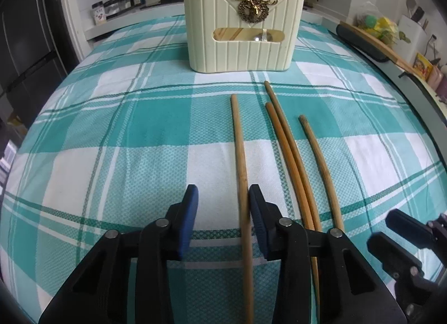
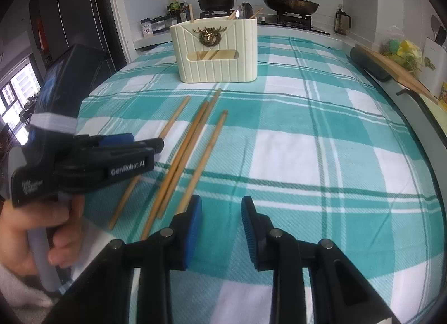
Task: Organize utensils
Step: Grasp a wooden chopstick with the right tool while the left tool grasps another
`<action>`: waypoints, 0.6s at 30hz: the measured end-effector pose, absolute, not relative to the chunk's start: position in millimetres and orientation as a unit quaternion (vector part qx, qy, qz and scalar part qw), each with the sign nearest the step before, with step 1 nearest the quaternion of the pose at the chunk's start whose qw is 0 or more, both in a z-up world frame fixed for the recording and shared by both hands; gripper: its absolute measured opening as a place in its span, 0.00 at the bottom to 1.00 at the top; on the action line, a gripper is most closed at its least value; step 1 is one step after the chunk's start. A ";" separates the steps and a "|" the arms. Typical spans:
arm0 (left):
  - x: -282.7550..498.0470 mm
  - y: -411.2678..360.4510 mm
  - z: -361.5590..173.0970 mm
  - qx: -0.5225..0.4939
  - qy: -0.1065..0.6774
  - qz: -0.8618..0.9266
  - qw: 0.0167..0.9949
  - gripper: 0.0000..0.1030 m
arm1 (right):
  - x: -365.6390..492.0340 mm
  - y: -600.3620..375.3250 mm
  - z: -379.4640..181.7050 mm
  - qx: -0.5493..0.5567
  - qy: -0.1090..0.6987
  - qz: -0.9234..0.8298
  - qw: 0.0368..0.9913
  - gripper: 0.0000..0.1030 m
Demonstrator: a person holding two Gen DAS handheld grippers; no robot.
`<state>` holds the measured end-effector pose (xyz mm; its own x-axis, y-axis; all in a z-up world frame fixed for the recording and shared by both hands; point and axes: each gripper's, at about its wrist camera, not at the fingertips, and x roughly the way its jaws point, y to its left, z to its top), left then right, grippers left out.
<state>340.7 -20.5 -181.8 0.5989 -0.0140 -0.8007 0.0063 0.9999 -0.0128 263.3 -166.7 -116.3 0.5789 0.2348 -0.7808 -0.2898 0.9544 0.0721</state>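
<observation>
A teal-and-white checked tablecloth (image 1: pixel 117 134) spreads beneath both tongs and runs on ahead of them to the kitchen counter. Well ahead of the left gripper (image 1: pixel 223 206) and ahead and to the left of the right gripper (image 2: pixel 221 213) stands a cream utensil holder (image 1: pixel 242 29) with a gold deer emblem (chopsticks and a spoon already poke out of its top). Four loose wooden chopsticks (image 1: pixel 290 156) lie on the cloth between the holder and the tongs, roughly lengthwise. The left gripper's jaws stand wide, and the leftmost chopstick (image 1: pixel 240 162) runs between them, close against the inner face of its right finger (image 1: pixel 258 212), not pinched; the other three lie just to the right of that gripper. The right gripper's jaws are also wide apart with only bare cloth between them; the chopsticks lie ahead and to its left, the nearest end just beside its left finger (image 2: pixel 194 226).
</observation>
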 end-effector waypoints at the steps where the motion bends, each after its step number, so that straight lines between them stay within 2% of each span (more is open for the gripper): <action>1: 339.9 -19.2 -181.8 -0.004 0.448 -0.005 0.894 0.30 | 270.6 -161.4 -118.3 -0.031 0.437 0.150 0.886 0.29; 5: 336.0 -12.2 -182.4 -0.003 0.448 0.001 0.894 0.22 | 292.5 -145.8 -130.9 -0.024 0.456 0.152 0.876 0.29; 8: 332.8 -8.4 -182.8 0.001 0.449 0.009 0.893 0.13 | 293.9 -136.4 -137.7 -0.031 0.467 0.162 0.869 0.17; 10: 330.2 -6.0 -182.9 0.005 0.450 0.014 0.893 0.11 | 288.9 -128.0 -137.5 -0.062 0.462 0.162 0.870 0.10; 18: 309.0 17.1 -183.2 0.003 0.456 0.039 0.889 0.10 | 281.2 -162.2 -135.4 -0.061 0.468 0.099 0.876 0.08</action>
<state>309.0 17.1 -183.2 0.5810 0.0725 -0.8107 -0.0670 0.9969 0.0411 281.2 -162.2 -135.4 0.5428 0.1171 -0.8316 -0.2311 0.9728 -0.0138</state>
